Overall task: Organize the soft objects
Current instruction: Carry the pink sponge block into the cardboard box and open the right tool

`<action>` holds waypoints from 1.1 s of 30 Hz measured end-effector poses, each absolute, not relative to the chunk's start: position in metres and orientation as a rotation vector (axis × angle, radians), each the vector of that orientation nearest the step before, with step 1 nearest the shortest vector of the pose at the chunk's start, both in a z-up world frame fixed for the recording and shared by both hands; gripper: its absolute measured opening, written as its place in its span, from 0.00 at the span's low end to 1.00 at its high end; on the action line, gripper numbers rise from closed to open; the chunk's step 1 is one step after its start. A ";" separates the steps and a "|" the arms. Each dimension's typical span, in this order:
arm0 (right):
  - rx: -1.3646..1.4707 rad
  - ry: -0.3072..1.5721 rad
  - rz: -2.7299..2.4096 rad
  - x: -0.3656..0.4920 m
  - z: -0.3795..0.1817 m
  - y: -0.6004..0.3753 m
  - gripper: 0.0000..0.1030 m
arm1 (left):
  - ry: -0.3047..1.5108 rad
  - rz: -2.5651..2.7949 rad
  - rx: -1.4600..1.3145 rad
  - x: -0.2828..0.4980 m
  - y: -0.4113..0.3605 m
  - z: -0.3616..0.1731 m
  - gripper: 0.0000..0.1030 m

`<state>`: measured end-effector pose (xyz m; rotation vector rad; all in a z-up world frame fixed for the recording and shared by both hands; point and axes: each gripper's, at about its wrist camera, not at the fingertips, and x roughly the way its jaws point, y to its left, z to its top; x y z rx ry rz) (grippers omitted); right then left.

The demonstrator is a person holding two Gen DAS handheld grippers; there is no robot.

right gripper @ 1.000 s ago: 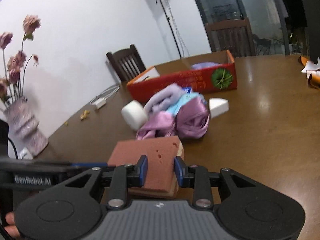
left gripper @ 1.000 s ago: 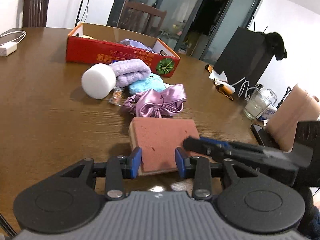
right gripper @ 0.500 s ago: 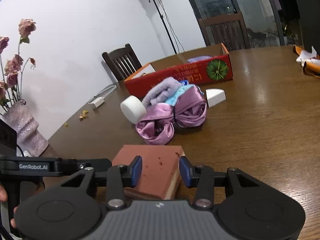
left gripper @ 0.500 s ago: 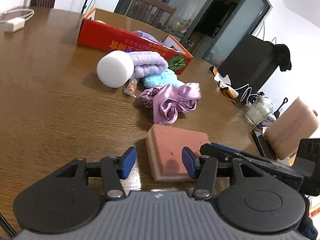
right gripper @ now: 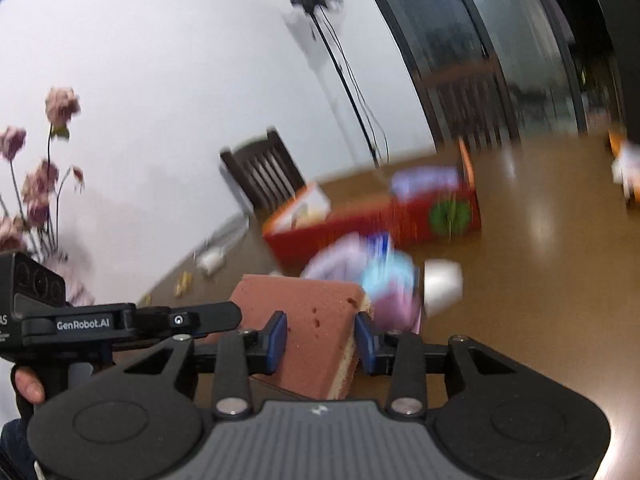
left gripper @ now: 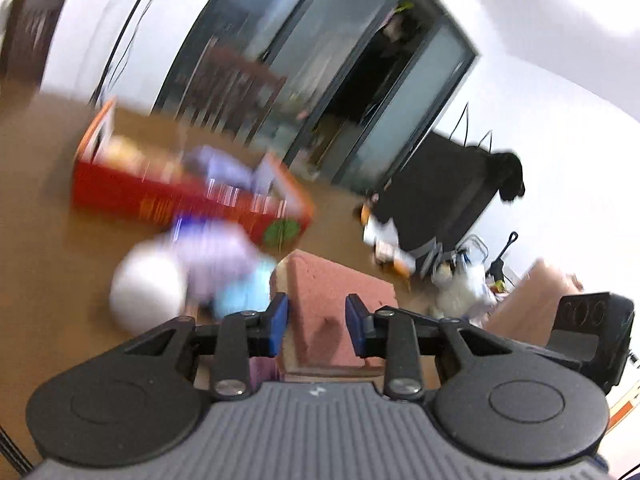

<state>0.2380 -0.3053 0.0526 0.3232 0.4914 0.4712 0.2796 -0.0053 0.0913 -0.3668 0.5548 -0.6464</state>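
Observation:
A pink sponge block (left gripper: 332,312) sits between the blue pads of my left gripper (left gripper: 316,318), which grips it and holds it off the table. My right gripper (right gripper: 320,336) also clamps the same sponge (right gripper: 316,320) from the other side. Beyond it lie a white foam roll (left gripper: 148,296), a lilac towel (left gripper: 224,256) and a light blue plush (left gripper: 248,288), all blurred. The red cardboard box (left gripper: 172,196) stands behind them with a lilac item inside. In the right wrist view the box (right gripper: 360,220) and a white foam piece (right gripper: 442,284) show.
The brown wooden table (left gripper: 48,220) carries a glass jar and clutter (left gripper: 460,280) at the right. A dark speaker (left gripper: 440,196) stands behind. A vase of dried flowers (right gripper: 36,184), a chair (right gripper: 260,172) and a white charger (right gripper: 212,260) are at the left.
Both grippers closed on the pink sponge and lifted it off the table, tilting upward. The views are now blurred by fast motion.

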 end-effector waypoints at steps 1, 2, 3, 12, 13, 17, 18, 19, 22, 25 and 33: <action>0.311 0.469 0.469 0.251 0.062 -0.307 0.35 | 0.527 -0.643 -0.353 0.299 -0.012 0.102 0.30; 0.290 0.442 0.465 0.270 0.074 -0.310 0.35 | 0.508 -0.638 -0.342 0.318 -0.018 0.110 0.30; 0.269 0.426 0.460 0.291 0.083 -0.311 0.35 | 0.507 -0.635 -0.335 0.343 -0.025 0.117 0.32; 0.280 0.610 0.392 0.496 0.082 -0.333 0.35 | 0.765 -0.605 -0.418 0.531 -0.067 0.090 0.36; 0.294 0.638 0.381 0.510 0.075 -0.337 0.35 | 0.784 -0.585 -0.416 0.540 -0.072 0.084 0.35; 0.250 0.705 0.344 0.540 0.053 -0.331 0.40 | 0.858 -0.563 -0.386 0.559 -0.078 0.060 0.35; 0.224 0.719 0.332 0.542 0.050 -0.327 0.42 | 0.873 -0.575 -0.390 0.560 -0.078 0.055 0.35; 0.199 0.726 0.323 0.540 0.048 -0.323 0.46 | 0.885 -0.588 -0.388 0.560 -0.079 0.050 0.36; 0.115 0.721 0.292 0.534 0.045 -0.314 0.47 | 0.889 -0.597 -0.357 0.556 -0.083 0.045 0.37; 0.078 0.711 0.266 0.531 0.048 -0.313 0.47 | 0.881 -0.598 -0.340 0.554 -0.084 0.049 0.41; 0.077 0.618 0.269 0.506 0.091 -0.319 0.61 | 0.749 -0.543 -0.248 0.521 -0.057 0.101 0.49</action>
